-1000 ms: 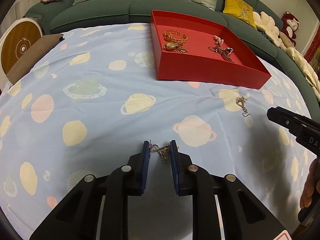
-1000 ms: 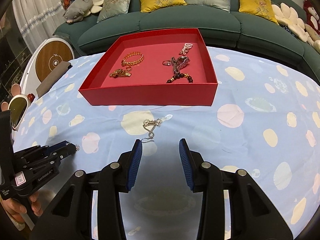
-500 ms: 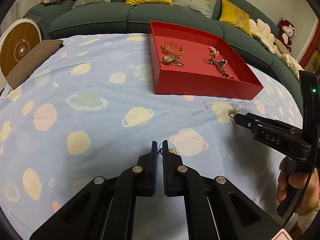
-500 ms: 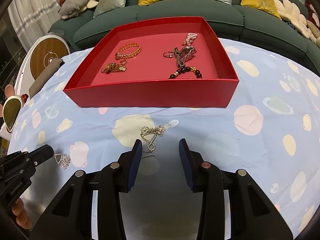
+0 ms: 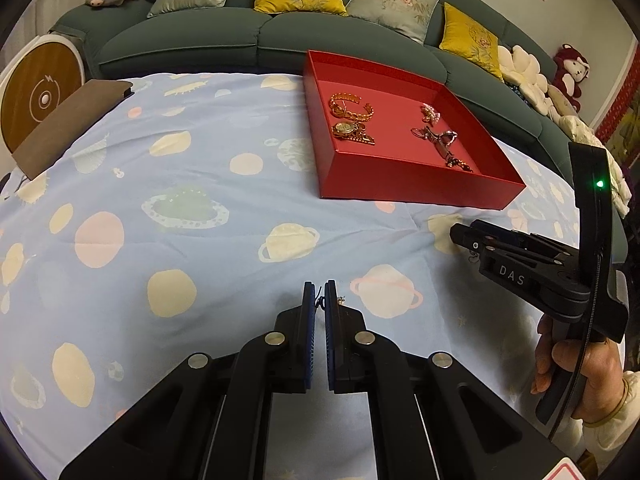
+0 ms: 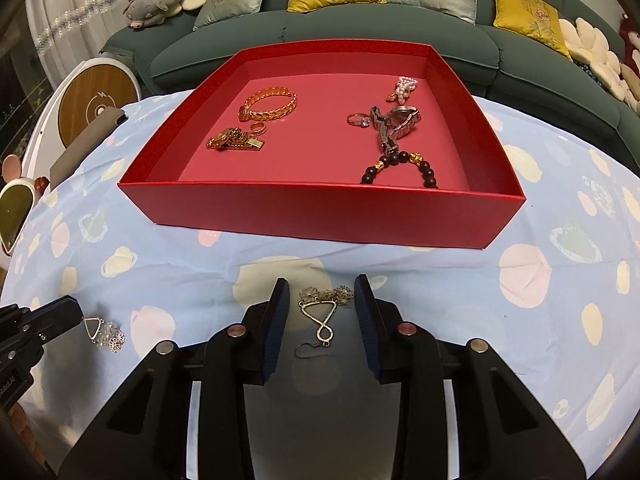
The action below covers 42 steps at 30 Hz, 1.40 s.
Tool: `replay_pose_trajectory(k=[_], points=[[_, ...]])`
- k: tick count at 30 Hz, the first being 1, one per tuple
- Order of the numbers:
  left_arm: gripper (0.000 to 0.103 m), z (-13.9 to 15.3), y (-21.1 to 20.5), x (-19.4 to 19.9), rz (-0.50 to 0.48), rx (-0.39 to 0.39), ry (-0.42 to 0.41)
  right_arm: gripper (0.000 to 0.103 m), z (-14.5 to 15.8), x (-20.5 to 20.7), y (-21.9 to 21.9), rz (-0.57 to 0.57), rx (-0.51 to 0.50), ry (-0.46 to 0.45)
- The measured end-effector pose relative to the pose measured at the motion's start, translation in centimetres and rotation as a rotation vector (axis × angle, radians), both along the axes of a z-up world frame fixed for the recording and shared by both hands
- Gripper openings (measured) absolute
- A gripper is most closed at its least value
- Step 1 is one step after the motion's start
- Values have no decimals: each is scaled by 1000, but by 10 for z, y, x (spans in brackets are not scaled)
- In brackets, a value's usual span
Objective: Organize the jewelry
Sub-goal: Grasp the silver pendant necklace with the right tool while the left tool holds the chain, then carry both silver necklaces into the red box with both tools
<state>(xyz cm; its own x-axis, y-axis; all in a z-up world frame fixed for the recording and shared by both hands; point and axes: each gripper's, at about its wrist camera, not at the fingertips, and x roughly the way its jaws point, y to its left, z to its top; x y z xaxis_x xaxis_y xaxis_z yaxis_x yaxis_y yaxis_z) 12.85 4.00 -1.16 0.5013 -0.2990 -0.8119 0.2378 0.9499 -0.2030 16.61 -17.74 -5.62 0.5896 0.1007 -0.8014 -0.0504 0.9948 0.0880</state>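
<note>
a: where is the item being handled?

b: a silver earring point(image 6: 320, 316) with a figure-eight drop lies flat on the planet-print cloth point(image 6: 460, 276), in front of the red tray point(image 6: 304, 210). it sits between the blue pads of the right gripper point(image 6: 322, 304), and neither pad touches it.

a: state of that tool?

b: partly open. its jaws have just been closing, with the earring between them but not gripped.

a: and the other tool?

b: the left gripper point(image 5: 319, 300) is closed, its pads almost together. the right wrist view shows a matching earring point(image 6: 105, 331), with a triangle frame and flower cluster, pinched at its tip just above the cloth; the left wrist view shows only a thin bit of wire between the pads.

a: contents of the tray?

b: a gold bangle point(image 6: 269, 106) and a gold watch point(image 6: 234, 141) on the left side; a ring point(image 6: 359, 120), a silver watch point(image 6: 398, 122), a dark bead bracelet point(image 6: 400, 166) and a pearl piece point(image 6: 403, 89) on the right side.

a: surroundings?

b: a green sofa point(image 6: 360, 28) with cushions stands behind the tray. a hand point(image 5: 576, 356) grips the right gripper's handle.
</note>
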Motion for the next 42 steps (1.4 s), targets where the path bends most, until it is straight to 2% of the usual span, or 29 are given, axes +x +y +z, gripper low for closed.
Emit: replay_pose_trajectory(k=[3, 5, 14, 28, 42], points=[[3, 1, 0, 1, 0, 2, -1, 21, -1, -1, 1, 1, -17, -4], [3, 1, 0, 1, -1, 1, -3, 20, 0, -2, -1, -1, -13, -3], [3, 5, -3, 1, -1, 15, -23, 19, 5, -9, -4, -2, 4, -5], [3, 23, -29, 1, -13, 25, -71, 19, 59, -36, -14, 2, 82, -88], [3, 37, -63, 2, -26, 31, -103, 19, 78, -49, -30, -20, 116, -128]])
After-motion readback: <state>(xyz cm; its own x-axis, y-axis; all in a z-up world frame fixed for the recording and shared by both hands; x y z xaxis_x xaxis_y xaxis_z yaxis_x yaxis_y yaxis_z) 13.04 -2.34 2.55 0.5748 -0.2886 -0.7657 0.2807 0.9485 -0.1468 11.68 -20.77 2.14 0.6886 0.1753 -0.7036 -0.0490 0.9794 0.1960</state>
